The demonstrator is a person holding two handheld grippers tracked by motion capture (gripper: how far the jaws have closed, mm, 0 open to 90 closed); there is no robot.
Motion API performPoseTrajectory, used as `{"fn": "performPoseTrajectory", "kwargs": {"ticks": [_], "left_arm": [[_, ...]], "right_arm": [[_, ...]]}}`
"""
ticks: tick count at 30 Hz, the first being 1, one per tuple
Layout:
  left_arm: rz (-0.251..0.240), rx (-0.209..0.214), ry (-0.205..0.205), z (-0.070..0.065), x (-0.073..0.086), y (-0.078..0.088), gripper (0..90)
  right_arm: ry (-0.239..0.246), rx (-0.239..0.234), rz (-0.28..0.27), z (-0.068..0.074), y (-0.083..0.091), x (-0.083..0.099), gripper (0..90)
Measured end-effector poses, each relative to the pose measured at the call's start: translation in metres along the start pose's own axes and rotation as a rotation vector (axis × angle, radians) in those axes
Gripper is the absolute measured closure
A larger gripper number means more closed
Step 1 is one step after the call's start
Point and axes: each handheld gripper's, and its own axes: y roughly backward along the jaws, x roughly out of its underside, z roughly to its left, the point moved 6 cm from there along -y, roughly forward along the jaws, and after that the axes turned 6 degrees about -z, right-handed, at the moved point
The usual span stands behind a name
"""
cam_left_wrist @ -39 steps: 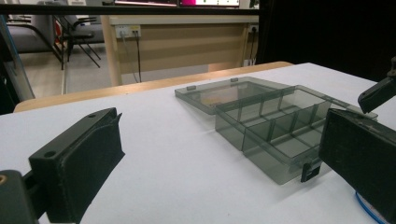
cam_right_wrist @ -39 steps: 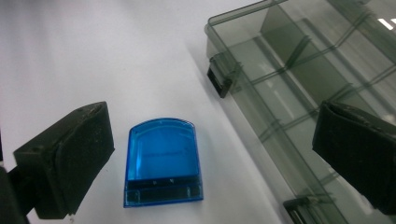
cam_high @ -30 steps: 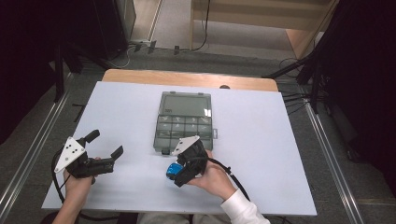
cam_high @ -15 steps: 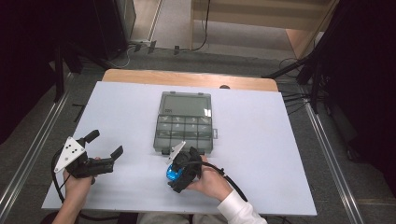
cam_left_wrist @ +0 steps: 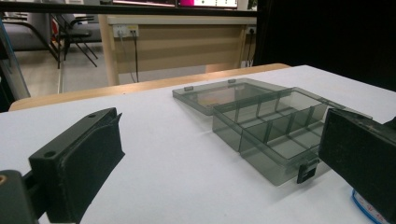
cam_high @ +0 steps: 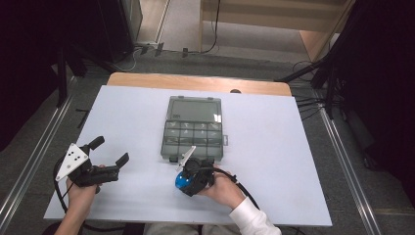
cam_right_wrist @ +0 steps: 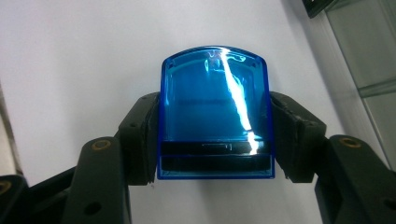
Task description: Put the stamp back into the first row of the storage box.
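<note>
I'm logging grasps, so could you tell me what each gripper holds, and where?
The right gripper clamps a blue translucent case by its two sides; the left gripper holds nothing.

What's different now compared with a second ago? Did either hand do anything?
The right gripper, shut on a small blue box, drew back from the front edge of the open grey compartment case toward the person and tipped down toward the table. The left gripper stayed put, jaws open and holding nothing, and the case did not move.
</note>
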Motion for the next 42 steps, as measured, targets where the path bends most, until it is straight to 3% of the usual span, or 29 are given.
{"fn": "performPoseTrajectory", "kwargs": {"ticks": [19, 30, 42], "left_arm": [[-0.005, -0.004, 0.008, 0.001, 0.0, 0.0, 0.0], [-0.004, 0.0, 0.008, 0.0, 0.0, -0.001, 0.0], [-0.005, -0.004, 0.006, 0.001, 0.0, -0.001, 0.0]], "right_arm": [[-0.018, -0.028, -0.061, -0.019, 0.037, -0.018, 42.2], [-0.044, -0.077, -0.117, -0.045, 0.064, -0.034, 42.3], [-0.06, -0.062, -0.117, -0.075, 0.085, -0.043, 42.4]]}}
